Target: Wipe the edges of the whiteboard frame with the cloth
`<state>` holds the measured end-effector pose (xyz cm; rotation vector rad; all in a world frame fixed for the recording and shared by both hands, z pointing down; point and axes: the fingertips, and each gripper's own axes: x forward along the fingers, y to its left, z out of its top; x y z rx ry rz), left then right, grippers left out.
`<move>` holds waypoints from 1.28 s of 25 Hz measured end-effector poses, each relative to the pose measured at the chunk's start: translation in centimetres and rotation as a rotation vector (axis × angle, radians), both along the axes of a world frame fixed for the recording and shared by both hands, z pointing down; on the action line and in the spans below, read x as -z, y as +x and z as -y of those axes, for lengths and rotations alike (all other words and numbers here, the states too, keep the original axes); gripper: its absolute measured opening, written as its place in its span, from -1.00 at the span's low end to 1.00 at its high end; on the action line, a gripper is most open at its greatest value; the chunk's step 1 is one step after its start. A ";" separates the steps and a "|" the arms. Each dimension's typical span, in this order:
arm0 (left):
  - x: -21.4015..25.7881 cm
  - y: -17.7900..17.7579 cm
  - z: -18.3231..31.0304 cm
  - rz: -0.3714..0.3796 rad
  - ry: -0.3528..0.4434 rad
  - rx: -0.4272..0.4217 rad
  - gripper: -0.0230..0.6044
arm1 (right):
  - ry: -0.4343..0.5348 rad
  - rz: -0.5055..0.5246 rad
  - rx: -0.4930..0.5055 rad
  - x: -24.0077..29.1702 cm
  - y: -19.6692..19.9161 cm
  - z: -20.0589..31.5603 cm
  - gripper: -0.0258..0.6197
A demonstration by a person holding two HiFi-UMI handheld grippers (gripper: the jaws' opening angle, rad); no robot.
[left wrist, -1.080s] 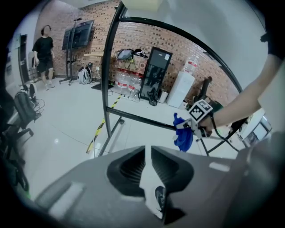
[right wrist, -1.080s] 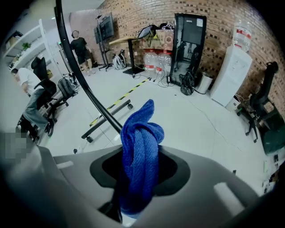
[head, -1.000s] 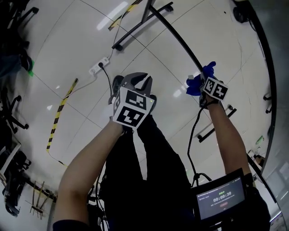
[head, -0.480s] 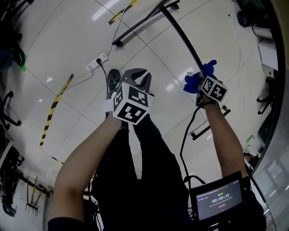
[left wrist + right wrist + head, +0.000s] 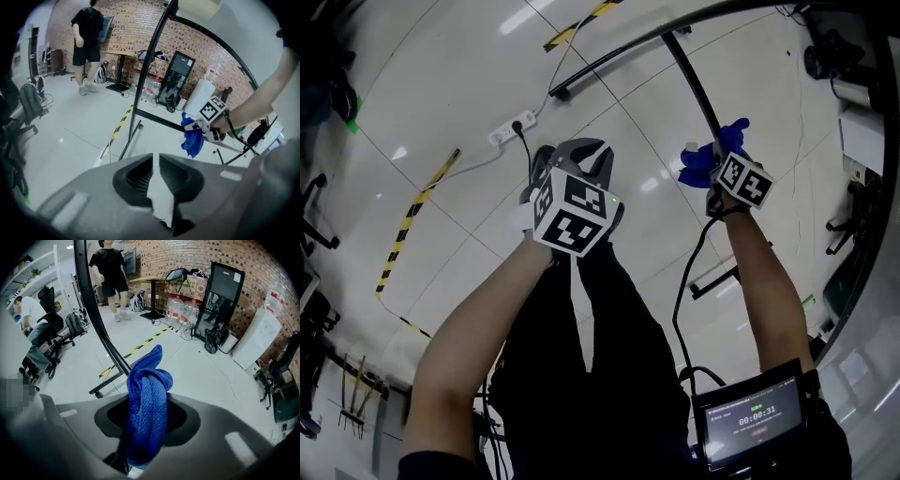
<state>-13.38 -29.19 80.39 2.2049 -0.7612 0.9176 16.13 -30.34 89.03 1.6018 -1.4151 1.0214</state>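
Cloth (image 5: 145, 413), blue and twisted into a thick roll, is clamped between the jaws of the right gripper (image 5: 722, 161), its free end sticking out past the tips; in the head view it sits right at the black bar of the whiteboard frame (image 5: 694, 84) and looks to be against it, though no view confirms contact; the right gripper's own view has the bar running just to the left of the cloth. The left gripper (image 5: 156, 174) hangs well to the left of that bar with its jaws drawn together and nothing between them.

Judging from this, the main risk is the cloth itself; rolled so tightly, it offers only a narrow ridge to the bar, so a stroke could skate along one face and leave the edge unwiped; friction along the bar could also drag the roll sideways out of the jaws. With the left gripper away from the frame, nothing steadies it, so a firm push might shift the whole frame. The cable (image 5: 686, 281) trailing below the right gripper could catch on the frame's lower parts.
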 end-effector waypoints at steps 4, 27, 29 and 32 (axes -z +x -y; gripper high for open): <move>0.2 -1.1 1.3 0.000 0.010 0.023 -0.80 | -0.012 -0.021 0.041 0.1 -1.4 2.4 -0.46; -0.8 -6.8 7.7 -0.004 -0.008 0.124 -0.80 | 0.027 0.018 0.134 0.6 -8.7 11.0 -0.46; -0.9 -7.1 8.3 -0.004 -0.008 0.130 -0.80 | 0.032 0.028 0.145 0.6 -9.4 12.0 -0.46; -0.9 -7.4 8.6 -0.004 -0.010 0.135 -0.80 | 0.041 0.036 0.168 0.7 -10.5 13.3 -0.46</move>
